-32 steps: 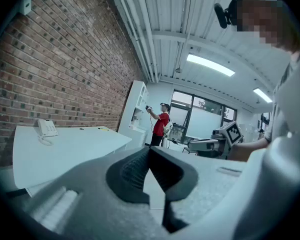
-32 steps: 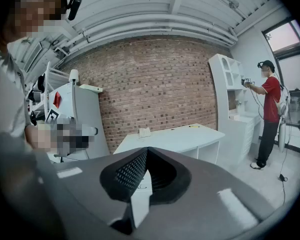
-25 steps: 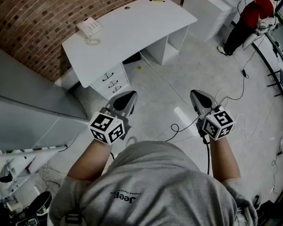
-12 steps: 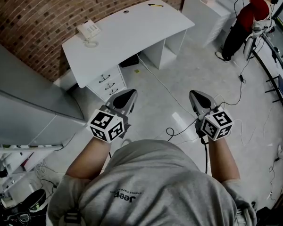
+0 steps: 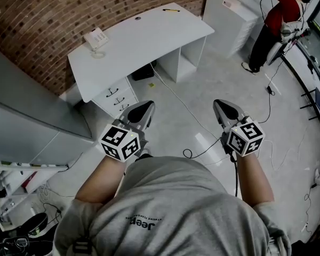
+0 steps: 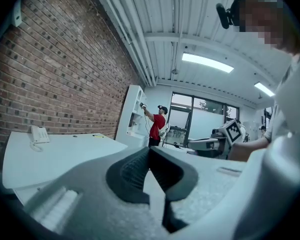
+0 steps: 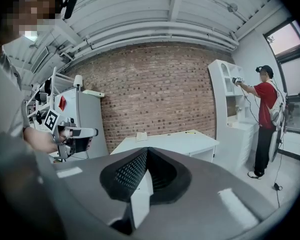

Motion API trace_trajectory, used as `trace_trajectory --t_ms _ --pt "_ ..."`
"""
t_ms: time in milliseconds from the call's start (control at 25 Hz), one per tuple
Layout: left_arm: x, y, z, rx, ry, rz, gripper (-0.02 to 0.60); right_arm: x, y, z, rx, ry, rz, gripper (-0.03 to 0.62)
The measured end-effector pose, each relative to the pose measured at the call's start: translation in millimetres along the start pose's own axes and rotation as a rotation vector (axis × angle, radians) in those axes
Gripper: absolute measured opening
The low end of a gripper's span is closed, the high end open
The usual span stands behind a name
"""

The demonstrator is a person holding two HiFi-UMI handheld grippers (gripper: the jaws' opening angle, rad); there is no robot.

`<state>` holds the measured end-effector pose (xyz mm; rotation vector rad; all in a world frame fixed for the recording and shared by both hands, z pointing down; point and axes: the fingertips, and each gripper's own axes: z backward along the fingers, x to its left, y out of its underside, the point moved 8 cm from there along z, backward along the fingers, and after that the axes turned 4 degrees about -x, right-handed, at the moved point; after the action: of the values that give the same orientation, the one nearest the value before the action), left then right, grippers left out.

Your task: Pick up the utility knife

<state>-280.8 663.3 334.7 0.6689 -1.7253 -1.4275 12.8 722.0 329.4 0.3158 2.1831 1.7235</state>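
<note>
Left gripper (image 5: pixel 144 108) and right gripper (image 5: pixel 224 106) are pointing level, fingers (image 6: pixel 132 171) clenched empty. The slim yellow utility knife (image 5: pixel 170 9) is lying at the worktop's (image 5: pixel 144 41) far edge.

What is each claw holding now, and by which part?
Nothing. The left claw and the right claw are both shut and empty.

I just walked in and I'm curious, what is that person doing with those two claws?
A person holds a claw in each hand, the left claw and the right claw both shut and empty. Ahead is a white desk with a phone and a small yellow thing, maybe the knife. Nothing is picked up yet. Someone in red works at a shelf.
</note>
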Motion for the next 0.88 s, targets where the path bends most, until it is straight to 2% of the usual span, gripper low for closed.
trace_trajectory --t_ms 160,360,520,880 --pt "22.8 -1.9 -20.4 -0.009 -0.003 0.022 0.0 -15.6 -5.6 -20.9 0.001 0.002 0.001 0.009" --pt "73.8 2.6 -56.8 0.002 0.03 0.026 0.0 -35.9 -6.1 -70.7 0.008 0.025 0.002 0.009" --pt "139.7 -6.8 -104.2 0.003 0.072 0.025 0.0 -61.6 -19.3 -131.6 -0.006 0.059 -0.004 0.009" --pt "284.2 -66.8 -229.3 0.045 0.196 0.012 0.0 -121.4 -80.6 -292.3 -0.049 0.122 -0.029 0.009"
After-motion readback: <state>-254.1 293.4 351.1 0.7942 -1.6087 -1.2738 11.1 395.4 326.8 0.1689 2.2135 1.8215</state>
